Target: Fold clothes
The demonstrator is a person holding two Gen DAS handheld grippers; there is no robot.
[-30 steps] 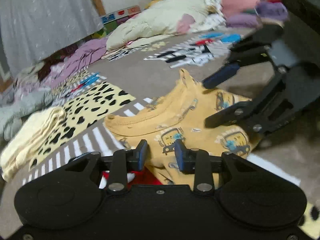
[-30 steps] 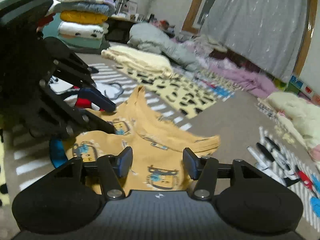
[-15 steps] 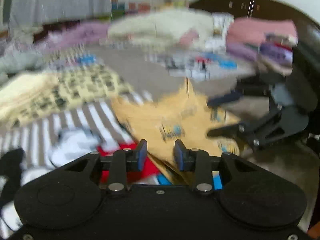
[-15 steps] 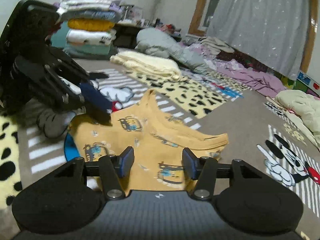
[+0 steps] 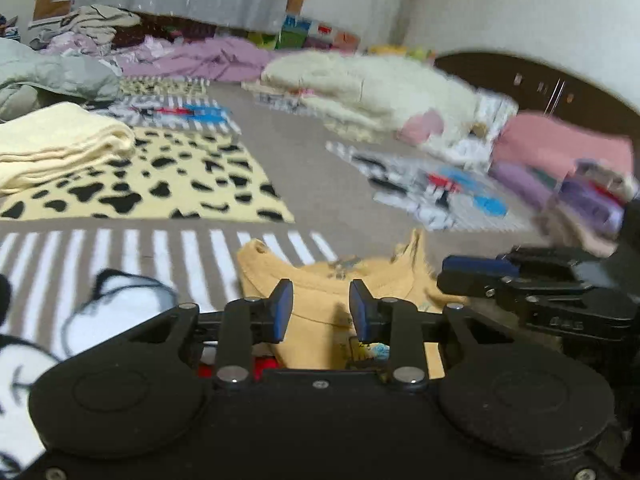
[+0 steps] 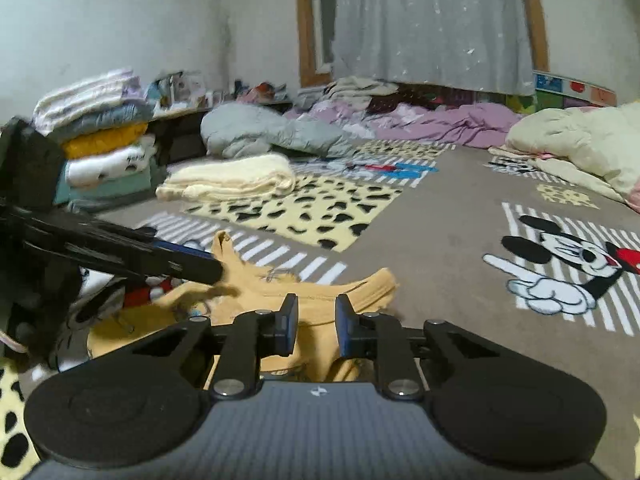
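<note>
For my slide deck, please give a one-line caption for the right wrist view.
Right tool and left tool, both open, low over a crumpled yellow shirt on a patterned rug.

No word, brand or number can be read with certainty. Dark lettering is seen on the folded white garment [image 6: 105,165] in the stack at the left of the right wrist view, but it is too blurred to be made out. Small pale marks are seen on the right tool [image 5: 452,276], also illegible.
</note>
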